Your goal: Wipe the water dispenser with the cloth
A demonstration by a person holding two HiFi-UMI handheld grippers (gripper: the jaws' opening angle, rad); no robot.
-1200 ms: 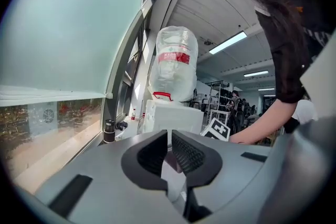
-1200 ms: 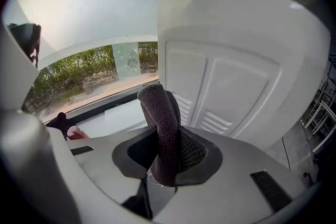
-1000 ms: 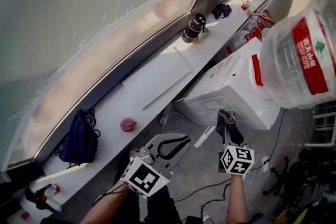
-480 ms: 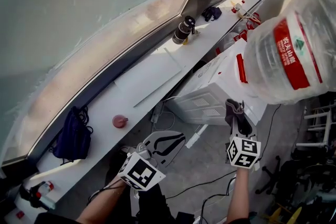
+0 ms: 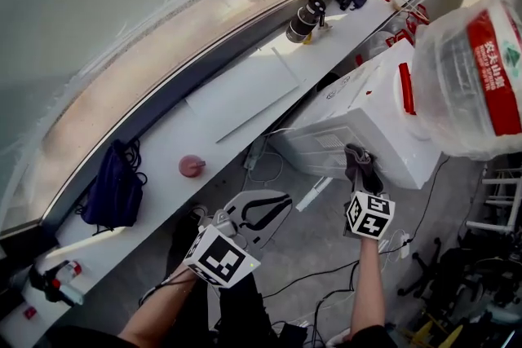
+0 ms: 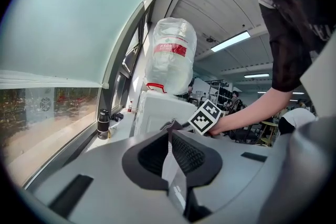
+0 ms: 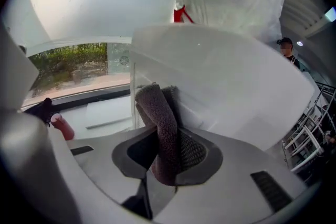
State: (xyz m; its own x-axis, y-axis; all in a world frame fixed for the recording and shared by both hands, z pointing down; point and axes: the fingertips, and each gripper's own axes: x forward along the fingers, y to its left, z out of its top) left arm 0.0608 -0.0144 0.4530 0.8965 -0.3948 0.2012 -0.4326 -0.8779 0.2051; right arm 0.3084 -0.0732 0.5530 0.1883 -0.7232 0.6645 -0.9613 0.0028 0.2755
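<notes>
By the window counter (image 5: 236, 103), the right gripper (image 5: 360, 178) clamps the cloth (image 7: 157, 113) against the water dispenser (image 5: 367, 122), and the left gripper (image 5: 273, 208) is closed on nothing; a hard push could rock the bottle (image 5: 477, 53).

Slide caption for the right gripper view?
Right gripper, jaws shut on the dark cloth, close to the white water dispenser.

A white windowsill (image 5: 163, 167) bore a flat board (image 5: 241, 98), with a black flask (image 5: 303, 19) beyond the board and a blue bag (image 5: 114, 187) nearer.
</notes>
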